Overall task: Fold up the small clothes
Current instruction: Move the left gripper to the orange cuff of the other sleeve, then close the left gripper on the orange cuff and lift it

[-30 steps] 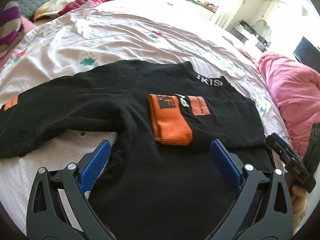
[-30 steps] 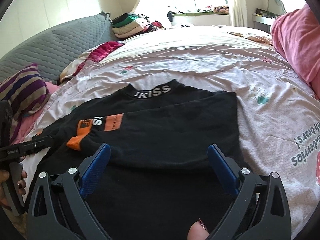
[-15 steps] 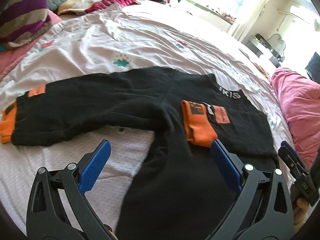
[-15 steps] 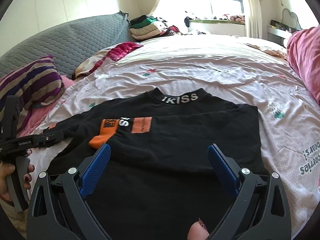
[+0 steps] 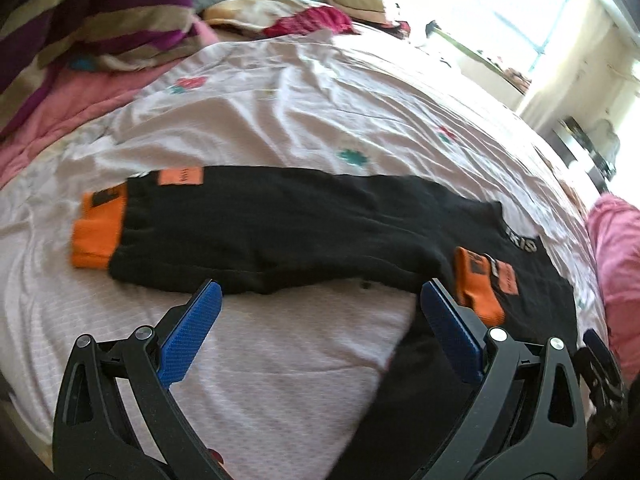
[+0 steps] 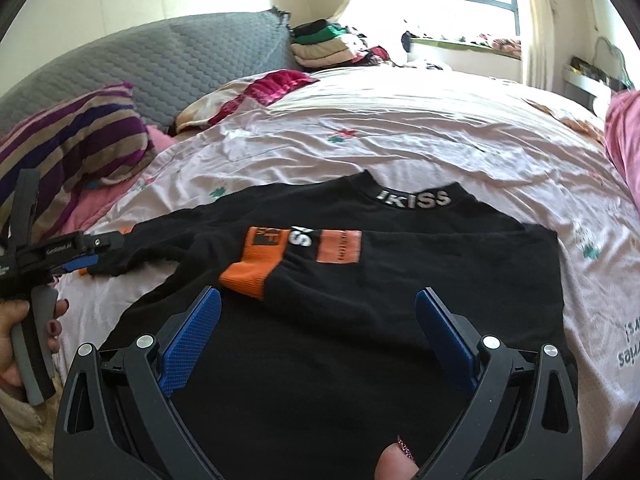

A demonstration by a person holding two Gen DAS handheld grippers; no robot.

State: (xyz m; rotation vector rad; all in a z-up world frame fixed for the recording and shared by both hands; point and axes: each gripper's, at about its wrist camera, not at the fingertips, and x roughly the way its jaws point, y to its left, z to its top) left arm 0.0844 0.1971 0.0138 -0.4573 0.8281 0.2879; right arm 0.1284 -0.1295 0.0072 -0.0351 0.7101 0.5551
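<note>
Just beyond the left fingers (image 5: 188, 344), seemingly untouched, black top's sleeve (image 5: 260, 232)

Striped pillow (image 6: 76, 140), grey headboard (image 6: 192, 52), folded pile (image 6: 328, 42) (by window).

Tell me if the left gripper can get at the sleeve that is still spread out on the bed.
Probably yes. The left gripper is open and points at the outstretched sleeve, which lies flat on the bedsheet with nothing on top of it. Its orange cuff sits farther left.
</note>
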